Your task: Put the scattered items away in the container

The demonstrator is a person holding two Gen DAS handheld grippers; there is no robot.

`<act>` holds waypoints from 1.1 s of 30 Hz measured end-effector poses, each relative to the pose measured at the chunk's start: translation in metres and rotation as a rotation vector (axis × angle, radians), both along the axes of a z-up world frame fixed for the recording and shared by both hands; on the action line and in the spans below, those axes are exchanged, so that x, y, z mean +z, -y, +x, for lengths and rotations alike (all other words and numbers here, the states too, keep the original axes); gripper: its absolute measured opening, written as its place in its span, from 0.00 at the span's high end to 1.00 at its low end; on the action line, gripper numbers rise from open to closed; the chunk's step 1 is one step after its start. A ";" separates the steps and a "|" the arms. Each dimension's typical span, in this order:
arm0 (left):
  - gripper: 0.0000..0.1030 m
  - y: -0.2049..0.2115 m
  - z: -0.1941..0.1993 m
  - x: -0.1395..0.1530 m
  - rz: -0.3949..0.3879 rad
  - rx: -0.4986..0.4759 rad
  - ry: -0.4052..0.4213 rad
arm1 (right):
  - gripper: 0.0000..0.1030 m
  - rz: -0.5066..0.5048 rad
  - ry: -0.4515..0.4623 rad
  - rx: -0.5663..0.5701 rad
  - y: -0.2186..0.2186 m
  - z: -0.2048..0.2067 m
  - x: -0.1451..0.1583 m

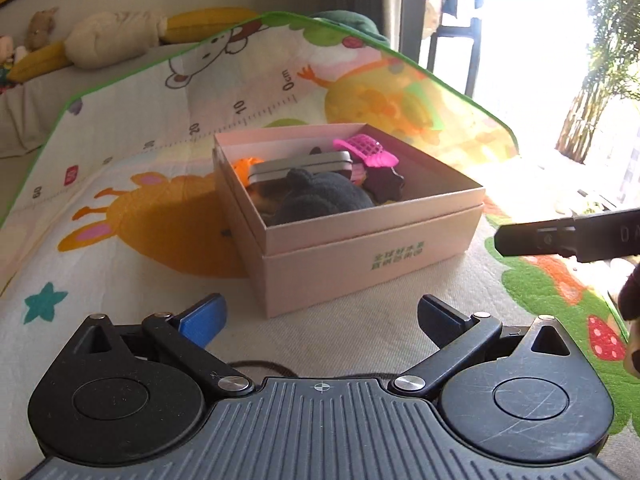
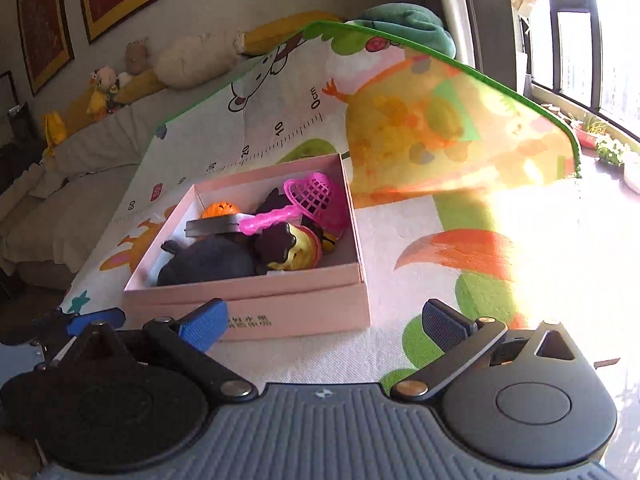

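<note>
Status: both of my grippers are empty. My left gripper [image 1: 322, 320] sits at the bottom of its frame with the jaws spread wide and nothing between them. My right gripper [image 2: 324, 322] sits likewise at the bottom of its frame, jaws wide, nothing held.

Container: the pink cardboard box [image 1: 360, 256] stands at centre frame in the left wrist view, open, resting on the printed play mat [image 1: 132, 120]. In the right wrist view the same box [image 2: 296, 312] lies at centre left, just beyond my blue left finger pad [image 2: 204, 326].

Contents, right wrist view:
- pink toy net [image 2: 316, 200], at the upper right of the box, handle running down to the left;
- orange ball [image 2: 221, 210], at the far wall;
- grey metal tin [image 2: 212, 226], beside the ball;
- dark knitted item [image 2: 208, 262], at the near left;
- yellow squishy toy [image 2: 300, 254] with a dark star-shaped piece [image 2: 274, 242] against it.

Step in hand, as I judge it: the collecting appears complete. No loose item shows on the visible mat in either view; glare washes out the right side of both frames, so that area cannot be confirmed.

Next move: check the overexposed right side for strays. If none are found, draw both grippers back from the box.
</note>
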State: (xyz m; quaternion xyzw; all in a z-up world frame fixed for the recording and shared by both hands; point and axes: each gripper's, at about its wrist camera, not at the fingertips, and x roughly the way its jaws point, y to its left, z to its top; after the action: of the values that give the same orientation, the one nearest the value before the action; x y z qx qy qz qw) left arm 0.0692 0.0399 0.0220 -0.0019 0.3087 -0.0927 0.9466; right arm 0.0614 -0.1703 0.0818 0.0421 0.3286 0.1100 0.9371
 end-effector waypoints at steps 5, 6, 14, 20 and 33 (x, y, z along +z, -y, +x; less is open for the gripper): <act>0.00 0.010 -0.018 -0.015 0.060 0.130 -0.032 | 0.00 -0.146 -0.041 -0.023 -0.013 -0.030 -0.039; 0.00 0.011 -0.022 -0.013 0.067 0.153 -0.010 | 0.00 -0.160 -0.062 -0.036 -0.014 -0.032 -0.045; 0.00 0.012 -0.013 -0.017 0.096 0.223 -0.060 | 0.00 -0.155 -0.074 -0.110 -0.008 -0.018 -0.048; 0.00 0.012 -0.013 -0.018 0.093 0.227 -0.062 | 0.00 -0.143 -0.049 -0.096 -0.011 -0.009 -0.051; 0.00 0.013 -0.014 -0.018 0.086 0.224 -0.064 | 0.00 -0.139 -0.017 -0.127 -0.013 -0.020 -0.054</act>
State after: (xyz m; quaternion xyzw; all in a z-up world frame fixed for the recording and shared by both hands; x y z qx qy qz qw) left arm 0.0555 0.0273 0.0038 0.0011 0.3402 0.0270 0.9400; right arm 0.0418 -0.1577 0.0278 -0.0016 0.3400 0.0269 0.9400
